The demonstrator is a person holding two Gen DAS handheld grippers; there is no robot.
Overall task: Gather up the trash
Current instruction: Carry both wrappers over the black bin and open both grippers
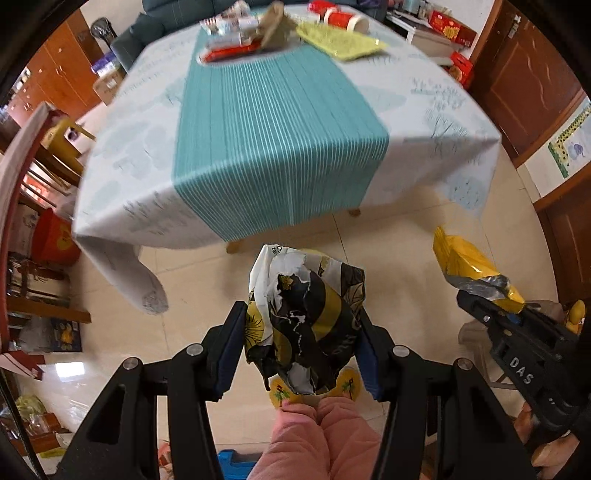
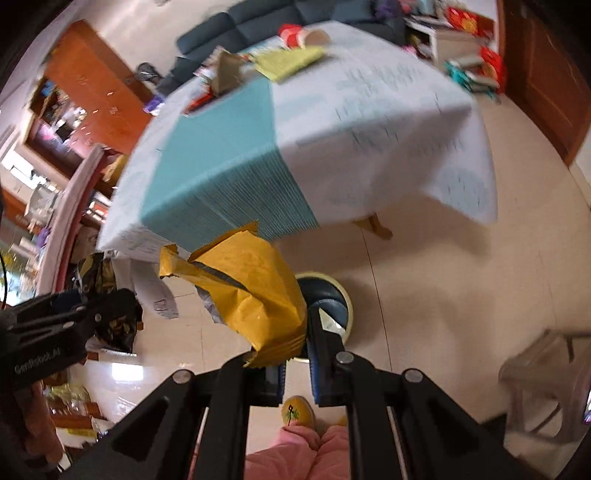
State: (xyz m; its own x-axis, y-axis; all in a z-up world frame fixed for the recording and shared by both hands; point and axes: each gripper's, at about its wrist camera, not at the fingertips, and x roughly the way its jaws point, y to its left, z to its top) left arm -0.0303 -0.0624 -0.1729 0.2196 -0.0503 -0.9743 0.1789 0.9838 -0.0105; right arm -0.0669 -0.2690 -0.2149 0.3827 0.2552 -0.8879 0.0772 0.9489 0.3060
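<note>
With both pieces of trash already lifted clear of the worktop (image 1: 443, 110), the step in hand looks like the carry to a bin. The left gripper (image 1: 301, 350) has its fingers (image 1: 231, 347) clamped on either side of a crumpled black, white and yellow wrapper (image 1: 306, 314), which bulges up between them. Beside it, the right gripper (image 2: 295, 354) has its fingers (image 2: 319, 343) pinched nearly together on the edge of a crumpled yellow bag (image 2: 251, 295) with a silver lining. Both bundles hang over the tiled floor (image 2: 443, 295), in front of the worktop's near edge and lower than its top.

A round bin with a dark liner (image 2: 332, 299) stands on the floor just behind the yellow bag, in front of the worktop. The next move probably calls for bringing each gripper over that opening and letting go there, one after the other so the bundles do not collide. More litter, including red paper cups (image 1: 343, 16), remains at the worktop's far end.
</note>
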